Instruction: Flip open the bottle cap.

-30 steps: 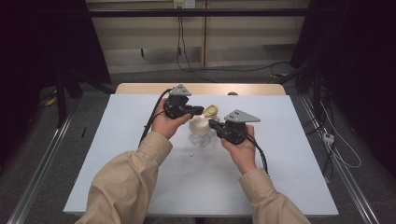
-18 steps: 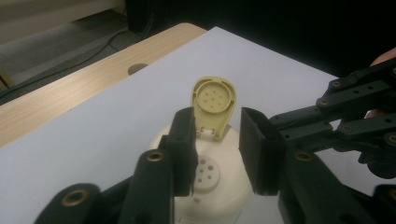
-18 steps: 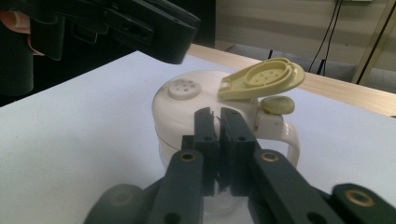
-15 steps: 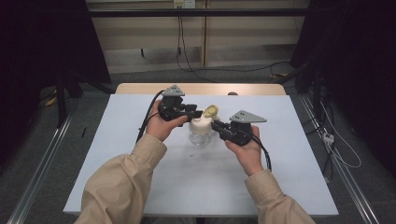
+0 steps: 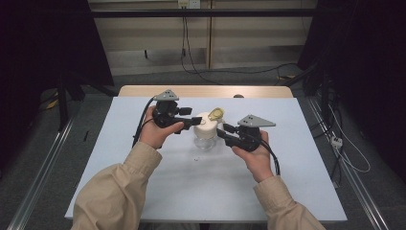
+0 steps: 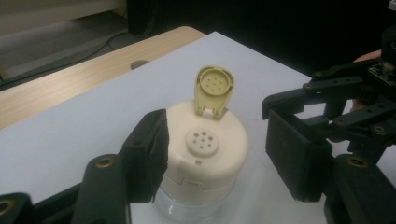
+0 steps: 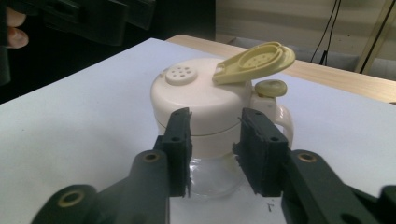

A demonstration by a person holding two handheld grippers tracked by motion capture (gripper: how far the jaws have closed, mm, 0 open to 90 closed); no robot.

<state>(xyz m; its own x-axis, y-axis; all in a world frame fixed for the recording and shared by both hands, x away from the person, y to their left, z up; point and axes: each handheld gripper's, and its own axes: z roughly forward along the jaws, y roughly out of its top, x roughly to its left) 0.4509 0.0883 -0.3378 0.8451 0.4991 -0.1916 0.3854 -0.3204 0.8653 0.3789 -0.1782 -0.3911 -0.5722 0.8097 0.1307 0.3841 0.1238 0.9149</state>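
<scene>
Worktop [image 5: 143, 191]: pale blue-white sheet over a wooden top; a strip of bare wood [image 5: 201, 91] shows along the far edge.

Jar [image 5: 205, 132]: one small clear container with a cream cap, upright near the middle of the worktop, somewhat toward the far edge. Its clear lower body [image 7: 210, 172] shows below the cap in the right gripper view.

Cap [image 6: 205, 144]: cream, round, domed; a raised disc of small sprinkle holes [image 6: 201, 141] sits on top.

Flip lid [image 6: 214, 88]: yellowish tab, hinged at the cap's rim and standing open, its underside dotted to match the holes. In the right gripper view it tilts up and away over the cap [image 7: 254, 61].

Side knob [image 7: 267, 88]: small yellowish button on a cream spout or handle at the jar's far side; which of the two it is, I cannot tell.

Left gripper [image 5: 196, 120]: held in the person's left hand [image 5: 155, 134], reaching in level with the cap from the worktop's left side. Fingers spread wide; one pad [image 6: 149, 158] lies against or just beside the cap's side, the other [image 6: 292, 158] stands apart from it.

Right gripper [image 5: 221, 129]: held in the person's right hand [image 5: 253, 155], coming in from the right-hand side, lower on the jar. Fingers [image 7: 180, 149] parted a little, set in front of the seam where cap meets clear body; whether they touch the jar, I cannot tell.

Speck [image 5: 196, 158]: tiny pale bit on the worktop just on the near side of the jar.

Sleeves [image 5: 115, 191]: tan, entering from the near edge.
</scene>
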